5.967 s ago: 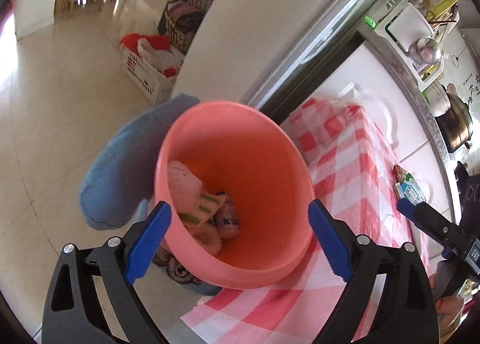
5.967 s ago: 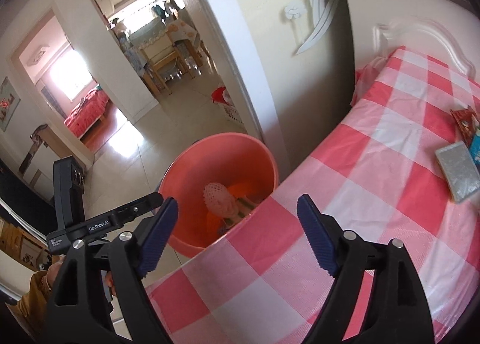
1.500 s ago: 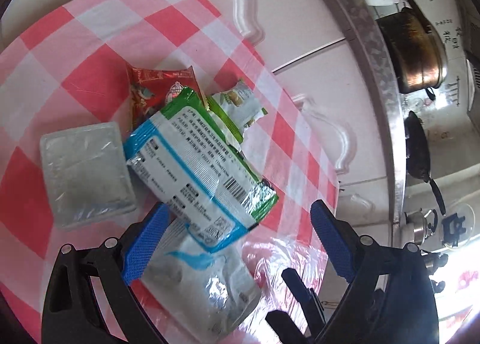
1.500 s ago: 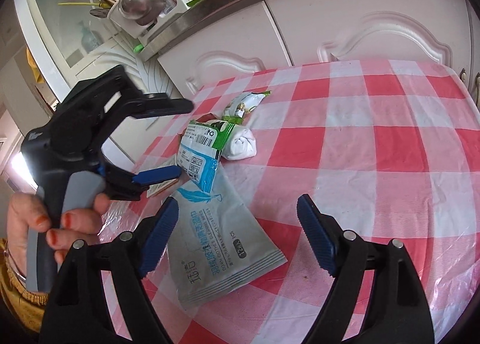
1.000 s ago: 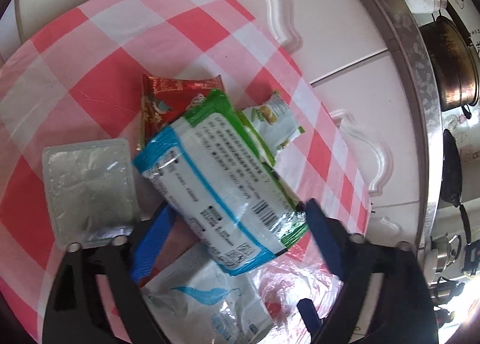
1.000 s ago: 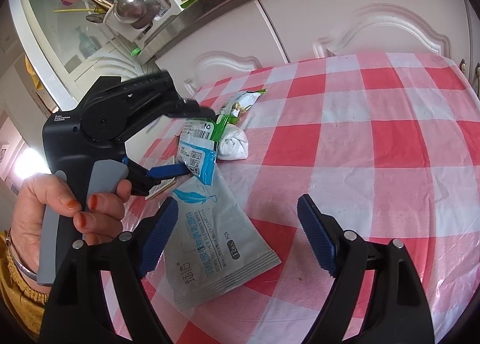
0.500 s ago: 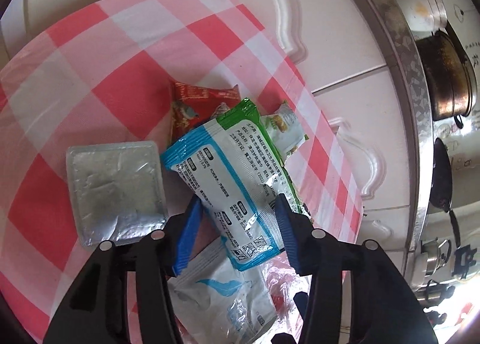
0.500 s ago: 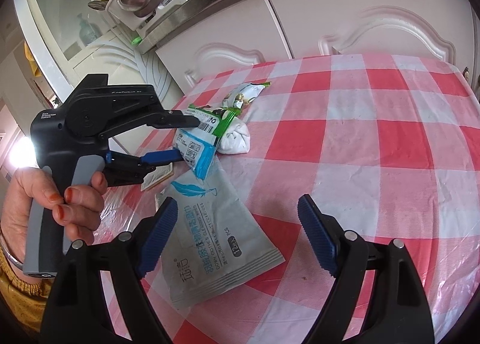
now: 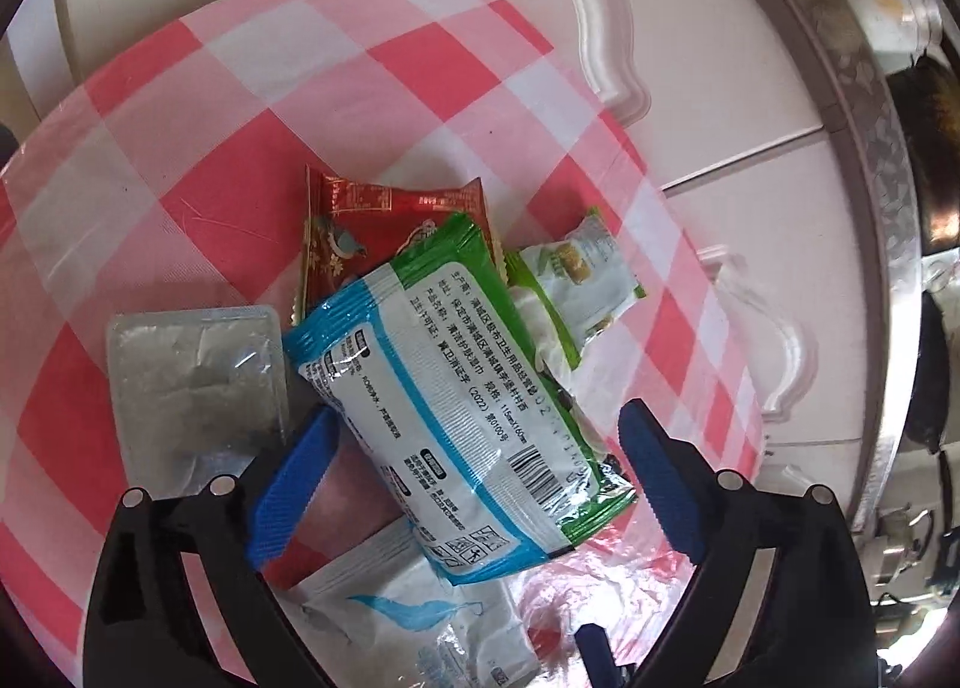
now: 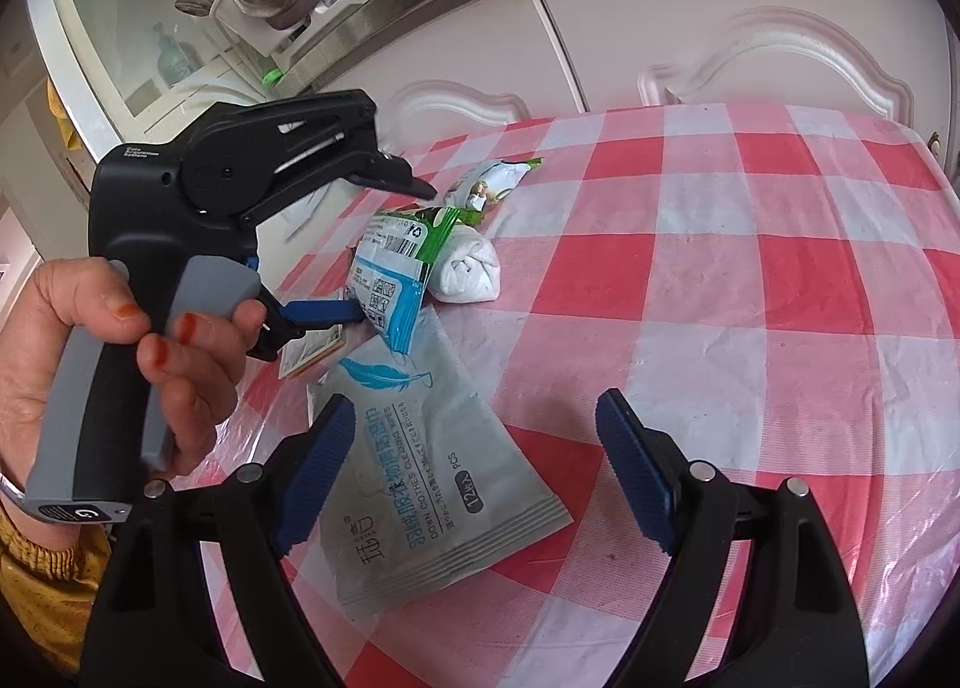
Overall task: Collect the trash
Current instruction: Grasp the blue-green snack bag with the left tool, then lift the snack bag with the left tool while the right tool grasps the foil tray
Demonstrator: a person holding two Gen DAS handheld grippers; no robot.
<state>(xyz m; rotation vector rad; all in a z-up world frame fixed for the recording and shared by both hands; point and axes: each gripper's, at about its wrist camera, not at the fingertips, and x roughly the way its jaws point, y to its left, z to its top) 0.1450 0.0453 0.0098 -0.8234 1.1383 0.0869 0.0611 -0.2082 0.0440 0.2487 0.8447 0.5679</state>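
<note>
Right gripper [image 10: 474, 472] hovers wide and empty over the grey wipes pouch [image 10: 432, 472]. Beyond it the left gripper's [image 9: 474, 478] jaws have just sprung wide around the green-and-blue wipes pack [image 9: 456, 406] on the checked tablecloth [image 9: 336, 63], likely regripping.

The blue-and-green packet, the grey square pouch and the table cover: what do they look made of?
The blue-and-green packet looks like glossy plastic film: it creases, shines, and has crimped end seals. The grey square pouch seems to be matte foil or metallised film with a flat sealed border; which one is unclear. The table cover appears to be checked cloth under clear plastic sheeting, judging by the wrinkled glare.
</note>
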